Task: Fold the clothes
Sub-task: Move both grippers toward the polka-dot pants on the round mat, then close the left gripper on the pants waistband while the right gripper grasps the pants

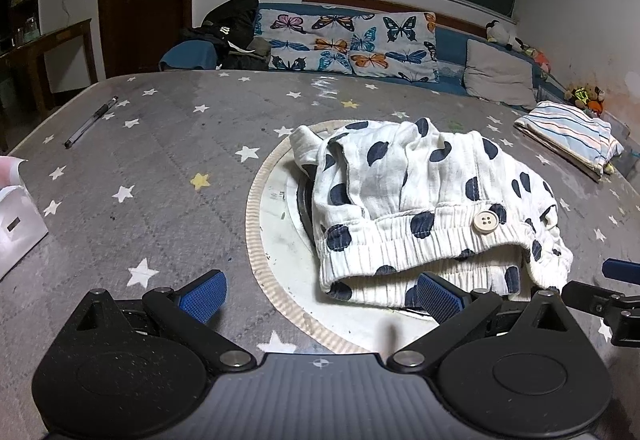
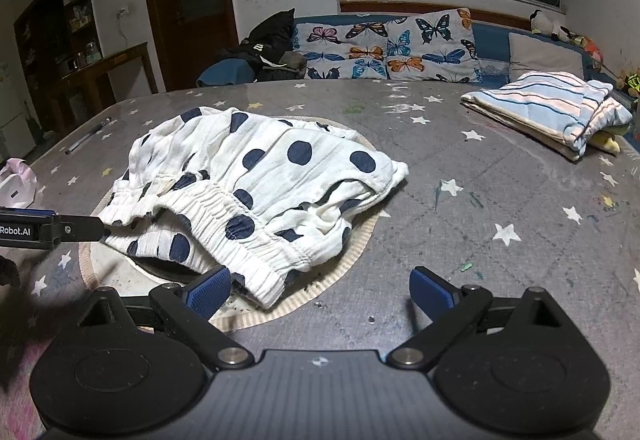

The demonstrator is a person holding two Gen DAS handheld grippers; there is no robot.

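Both my grippers, left (image 1: pixel 322 298) and right (image 2: pixel 320 290), hang spread wide and empty at the near edge of the polka-dot shorts (image 1: pixel 424 200). They lie crumpled over a round mat (image 1: pixel 256 208) mid-table; folded striped cloth (image 1: pixel 568 138) sits far right.

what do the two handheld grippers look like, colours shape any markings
Both look alike: the left gripper and the right gripper have matte black linkage arms with silver pivot pins, round black housings on a ribbed grey body, and blue textured finger pads. White "Robot.AI" lettering shows on the left one's side. No cables or sleeves visible.
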